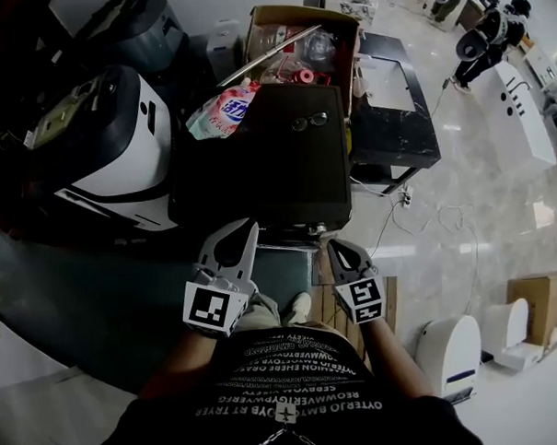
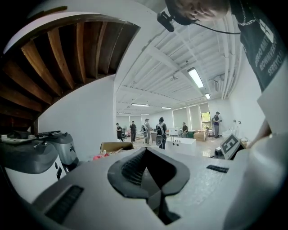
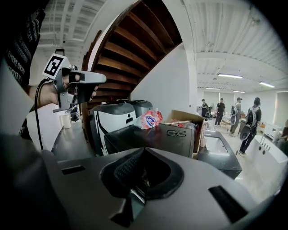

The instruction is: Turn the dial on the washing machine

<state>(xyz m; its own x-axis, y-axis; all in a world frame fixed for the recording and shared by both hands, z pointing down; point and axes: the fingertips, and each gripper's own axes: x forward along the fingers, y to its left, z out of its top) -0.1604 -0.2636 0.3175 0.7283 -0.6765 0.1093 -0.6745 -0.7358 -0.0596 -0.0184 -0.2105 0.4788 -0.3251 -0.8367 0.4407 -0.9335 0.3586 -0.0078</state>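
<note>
The washing machine (image 1: 257, 162) is a dark boxy cabinet in front of me, with a pair of glasses (image 1: 309, 122) lying on its top. I cannot make out its dial. In the head view my left gripper (image 1: 249, 227) hovers just short of the cabinet's near edge, jaws closed to a point and empty. Level with it on the right, my right gripper (image 1: 335, 246) is also shut and empty. The right gripper view shows the cabinet (image 3: 153, 137) ahead and the left gripper (image 3: 100, 77) held up in a hand at the left. The left gripper view looks over the cabinet into the room.
A white and black appliance (image 1: 118, 132) stands left of the cabinet. A pink bag (image 1: 223, 109) and an open cardboard box (image 1: 298, 41) lie behind it, a black stand (image 1: 394, 120) to its right. Cables (image 1: 417, 220) trail on the floor. Several people stand far off.
</note>
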